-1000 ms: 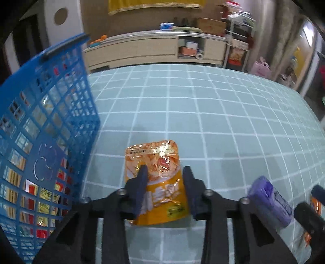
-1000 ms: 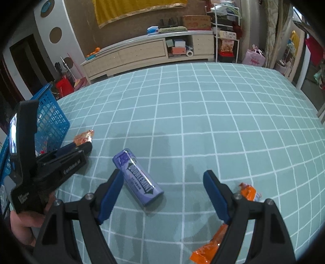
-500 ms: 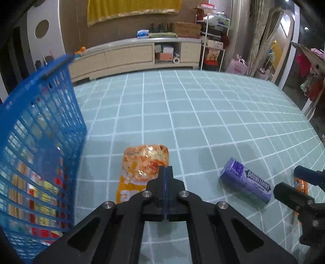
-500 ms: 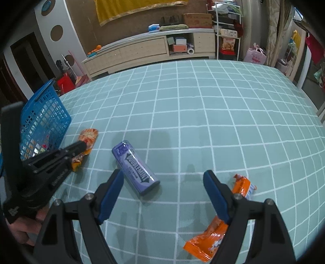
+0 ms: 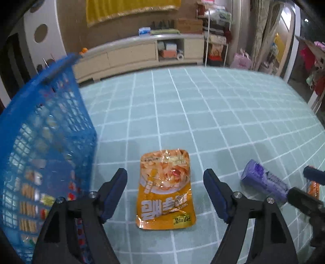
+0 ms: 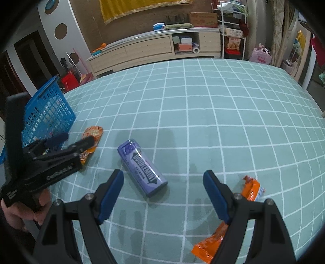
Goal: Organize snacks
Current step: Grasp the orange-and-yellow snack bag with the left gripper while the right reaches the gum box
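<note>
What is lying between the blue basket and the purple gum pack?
The yellow-orange snack pouch lies flat on the cloth between the blue basket and the purple gum pack; the left wrist view shows it best.

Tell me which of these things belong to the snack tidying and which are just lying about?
Job: blue plastic mesh basket; flat orange foil snack pouch; purple gum canister; orange wrapped snack bar.

Lying about: long beige cabinet; brown cardboard box; pink bag.
</note>
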Motion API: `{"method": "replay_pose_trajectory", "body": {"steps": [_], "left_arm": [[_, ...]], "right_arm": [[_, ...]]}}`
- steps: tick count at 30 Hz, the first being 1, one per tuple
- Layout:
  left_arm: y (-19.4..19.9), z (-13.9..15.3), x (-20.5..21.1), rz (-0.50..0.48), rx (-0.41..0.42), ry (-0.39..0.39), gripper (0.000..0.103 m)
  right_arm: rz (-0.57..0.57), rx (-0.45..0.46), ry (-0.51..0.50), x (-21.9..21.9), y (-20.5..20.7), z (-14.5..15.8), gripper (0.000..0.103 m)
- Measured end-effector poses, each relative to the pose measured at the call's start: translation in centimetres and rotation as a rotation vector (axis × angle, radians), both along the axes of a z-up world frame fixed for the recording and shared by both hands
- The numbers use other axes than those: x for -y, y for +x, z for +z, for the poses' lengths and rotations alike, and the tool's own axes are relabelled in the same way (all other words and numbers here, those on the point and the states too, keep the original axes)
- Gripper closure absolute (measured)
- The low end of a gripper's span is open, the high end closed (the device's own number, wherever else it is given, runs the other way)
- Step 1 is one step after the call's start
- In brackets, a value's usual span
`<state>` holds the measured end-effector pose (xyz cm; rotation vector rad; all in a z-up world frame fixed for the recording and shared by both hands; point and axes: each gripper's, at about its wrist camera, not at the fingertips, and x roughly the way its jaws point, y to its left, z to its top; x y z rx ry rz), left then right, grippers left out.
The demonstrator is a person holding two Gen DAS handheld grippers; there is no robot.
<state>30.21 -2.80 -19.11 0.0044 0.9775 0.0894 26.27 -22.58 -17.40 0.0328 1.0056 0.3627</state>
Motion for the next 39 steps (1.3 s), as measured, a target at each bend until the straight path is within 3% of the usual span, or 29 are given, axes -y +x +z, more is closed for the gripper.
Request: {"method": "replay_pose_trajectory", "body": {"steps": [4, 5, 7, 9, 18, 22, 27, 35, 39], "left_arm": [[1.0, -1.2, -1.2, 0.052, -0.037, -0.073, 0.028], [1.0, -1.2, -1.0, 0.045, -0.046, -0.058, 0.029], [0.9, -1.0, -0.6, 0.035, -0.041, -0.07, 0.054], [0.8, -0.8, -0.1, -0.001, -0.052, -0.095, 0.064], [-0.4, -0.6, 1.5, -0.08, -0.048, -0.065, 0.08], [0.9, -0.6, 1.8, -0.081, -0.049, -0.057, 0.082], [-0.2, -0.6, 2.6, -0.104, -0.012, -0.023, 0.088], [-1.0, -0.8, 1.3, -0.105, 0.014, -0.103, 0.09], [-1.1, -0.9, 0.8, -0.107, 0.018, -0.134, 0.09]], "right_arm": [[-0.009, -0.001, -0.001, 0.3, 0.0, -0.2, 0.019], [-0.011, -0.002, -0.003, 0.4, 0.0, -0.2, 0.019], [-0.02, -0.005, 0.001, 0.6, -0.1, -0.3, 0.019], [-0.029, -0.011, 0.008, 0.8, 0.0, -0.4, 0.019], [0.0, -0.015, 0.027, -0.2, -0.3, -0.1, 0.019], [0.03, -0.007, 0.012, -0.4, -0.1, 0.5, 0.019], [0.097, -0.001, -0.022, -1.2, 0.4, 0.5, 0.019], [0.163, 0.018, -0.081, -3.1, 1.5, -0.5, 0.019], [0.208, 0.005, -0.075, -4.1, 1.8, -0.8, 0.03]]}}
